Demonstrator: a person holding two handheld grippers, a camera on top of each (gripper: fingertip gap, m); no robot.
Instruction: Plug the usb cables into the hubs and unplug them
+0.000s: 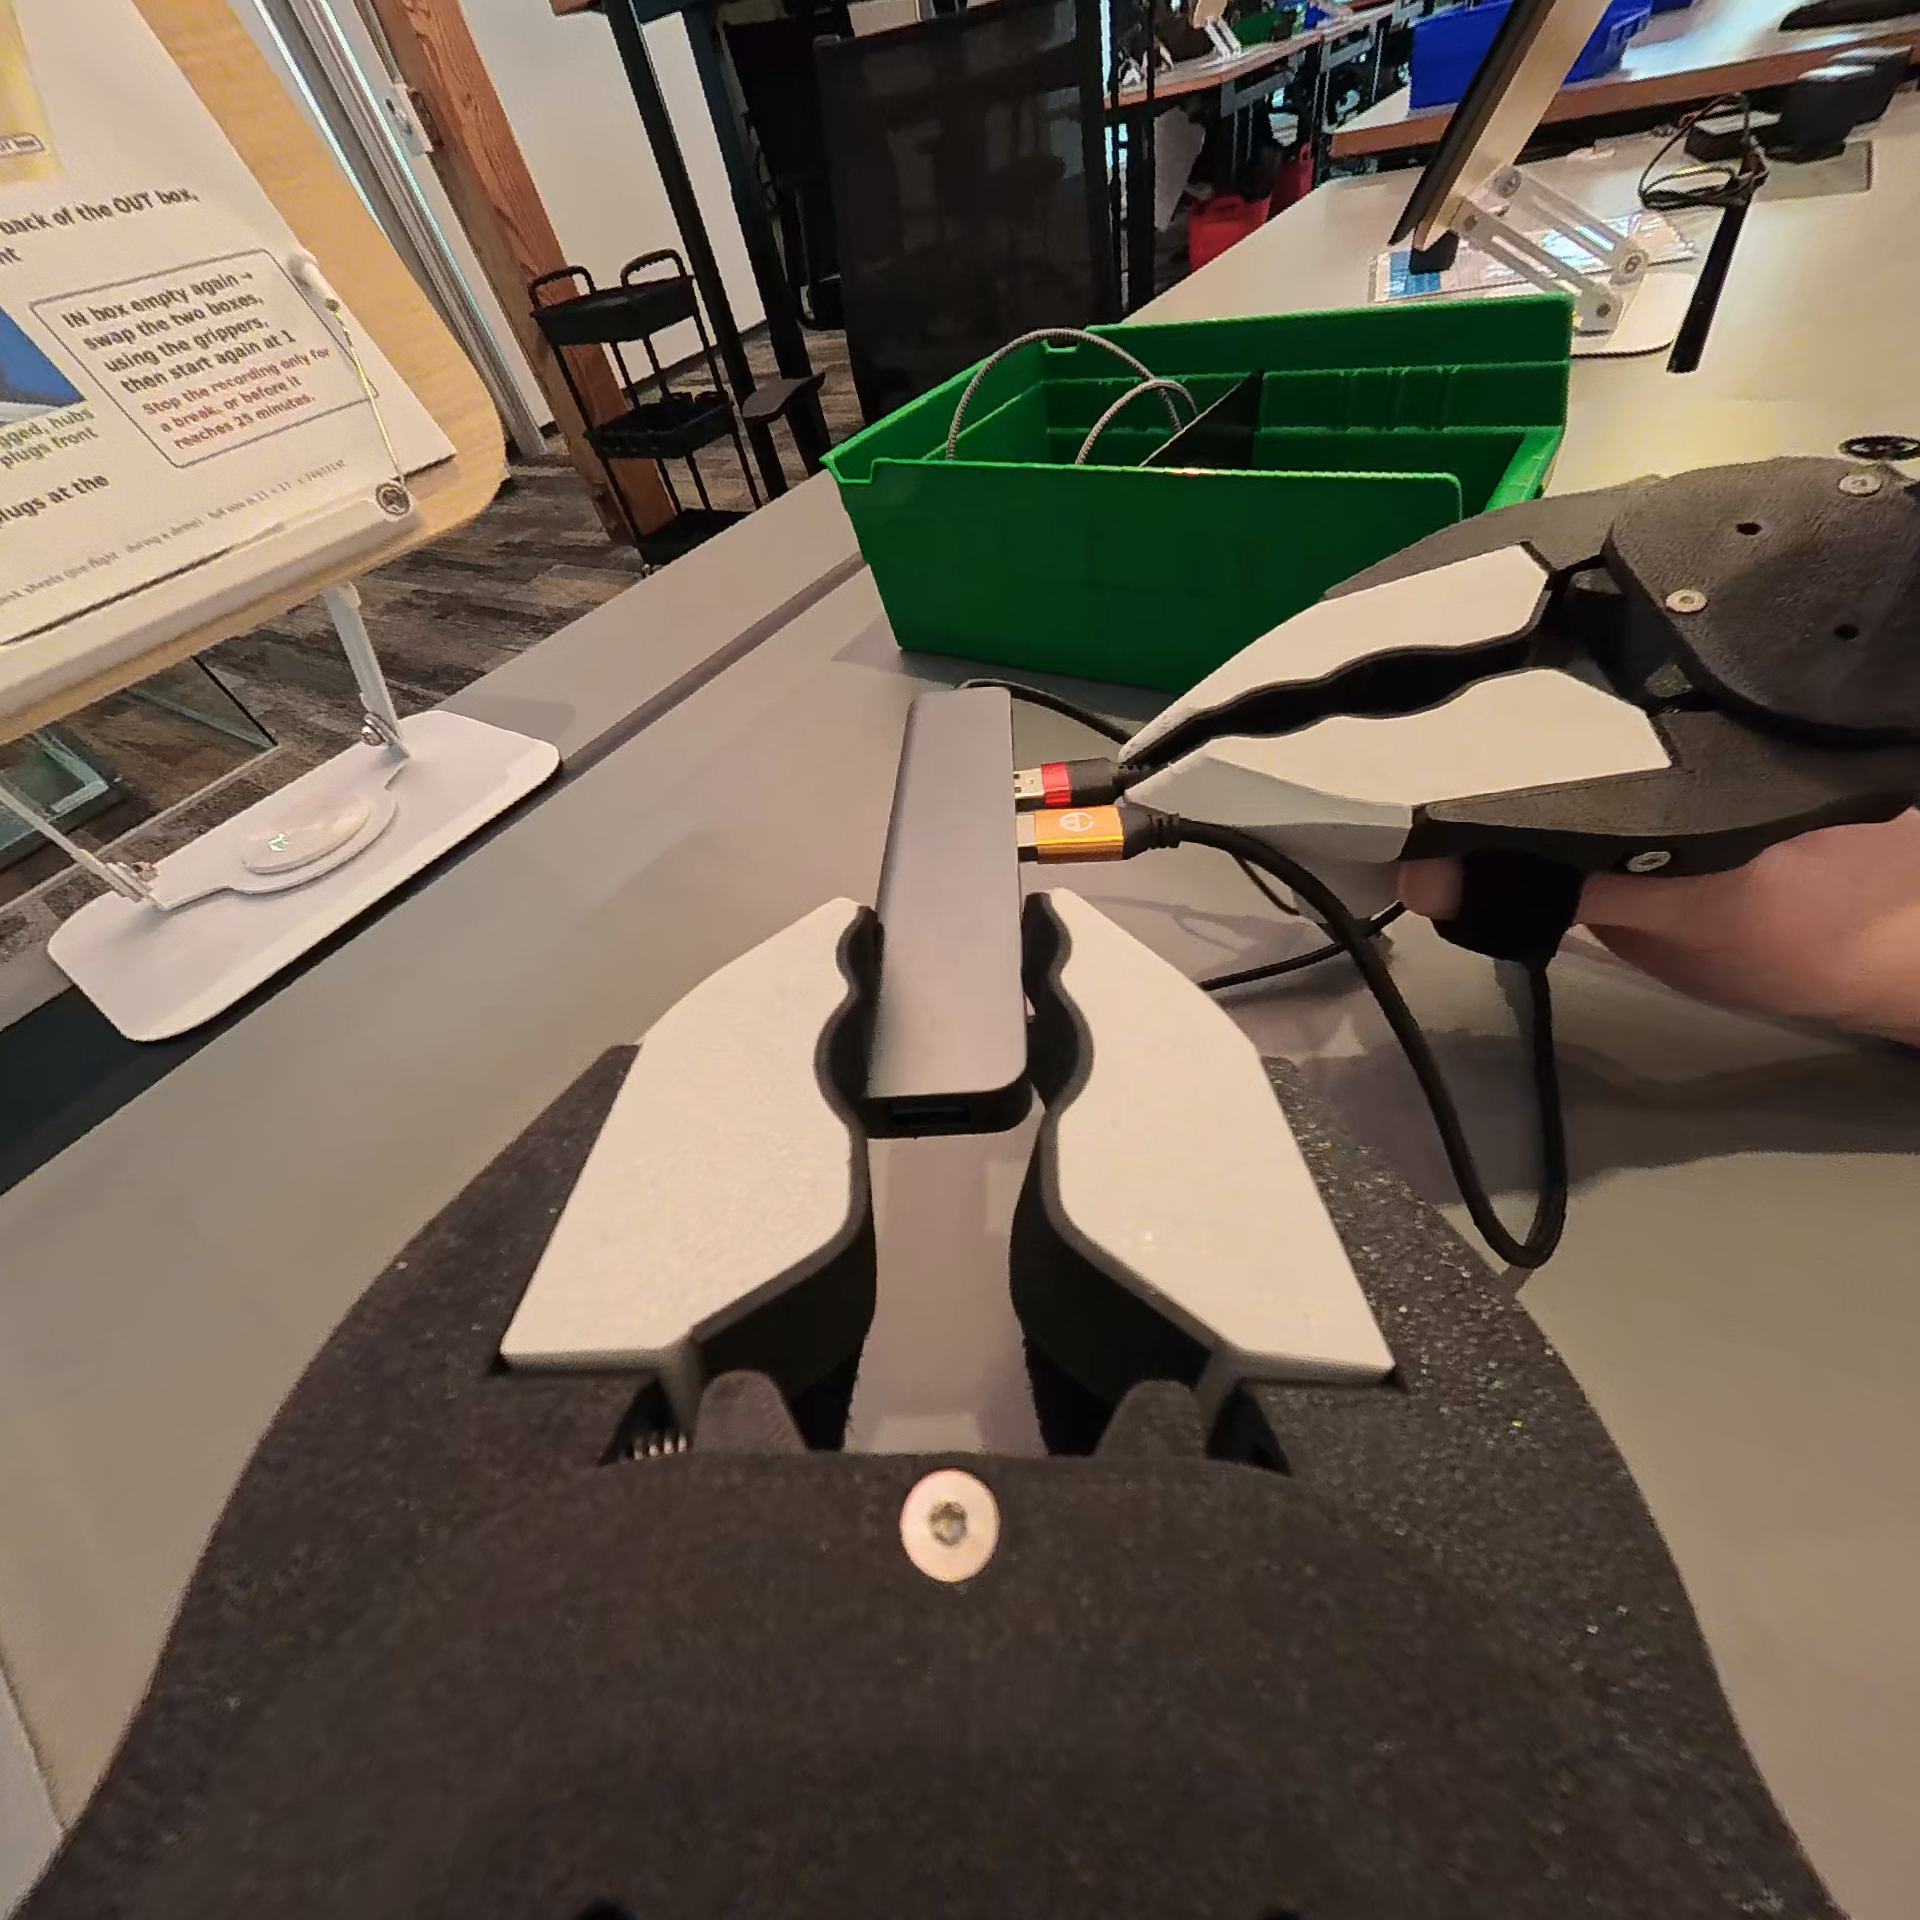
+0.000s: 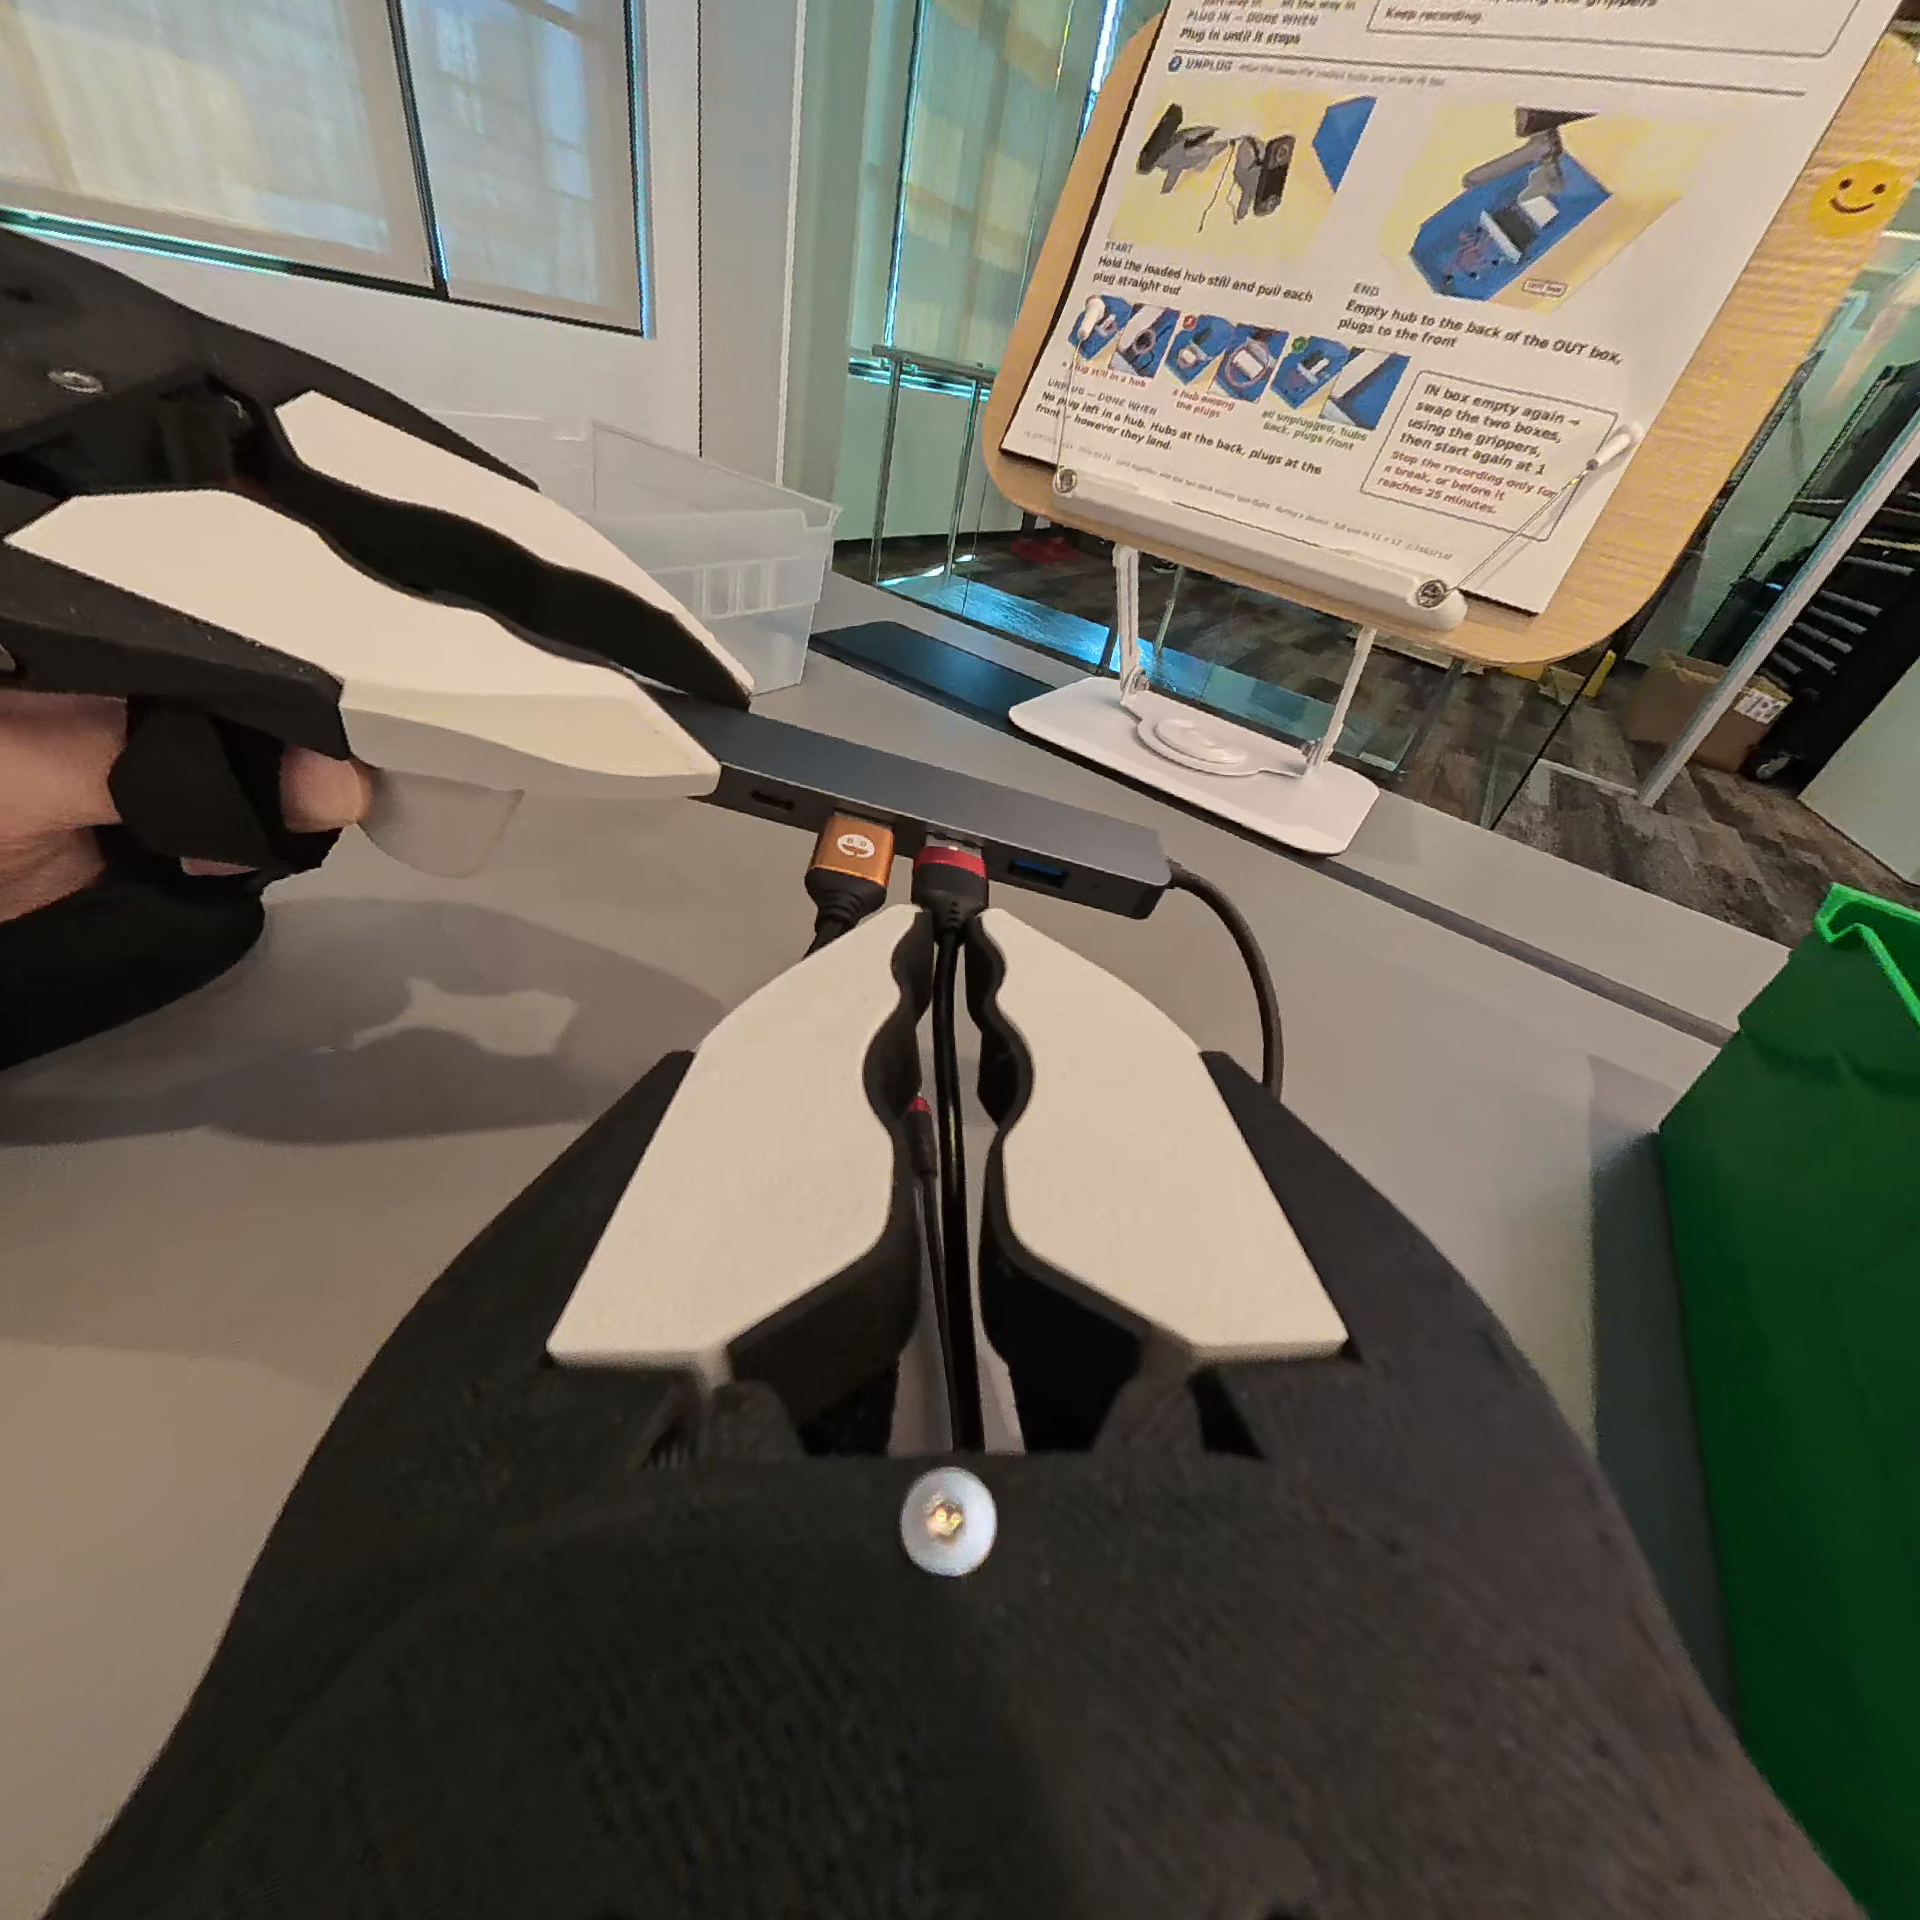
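Observation:
My left gripper (image 1: pixel 948 920) is shut on the near end of a dark grey USB hub (image 1: pixel 945 810) and holds it just above the grey table (image 1: pixel 520 1039). An orange plug (image 1: pixel 1075 834) sits in the hub's right side. A red plug (image 1: pixel 1051 784) is beside it, with part of its metal tip showing. My right gripper (image 2: pixel 948 920) is shut on the black cable just behind the red plug (image 2: pixel 948 862). In the right wrist view the orange plug (image 2: pixel 852 847) is left of it in the hub (image 2: pixel 1039 821). My left gripper (image 2: pixel 717 727) and my right gripper (image 1: pixel 1127 774) each show in the other's view.
A green bin (image 1: pixel 1143 582) with cables stands behind the hub and shows at the right (image 2: pixel 1818 1247). An instruction sheet on a white stand (image 2: pixel 1351 312) is at the table's edge. A clear plastic bin (image 2: pixel 727 540) stands beyond. The hub's own cable (image 2: pixel 1247 966) trails off. Spacing between my two grippers at the tips: around 6 cm.

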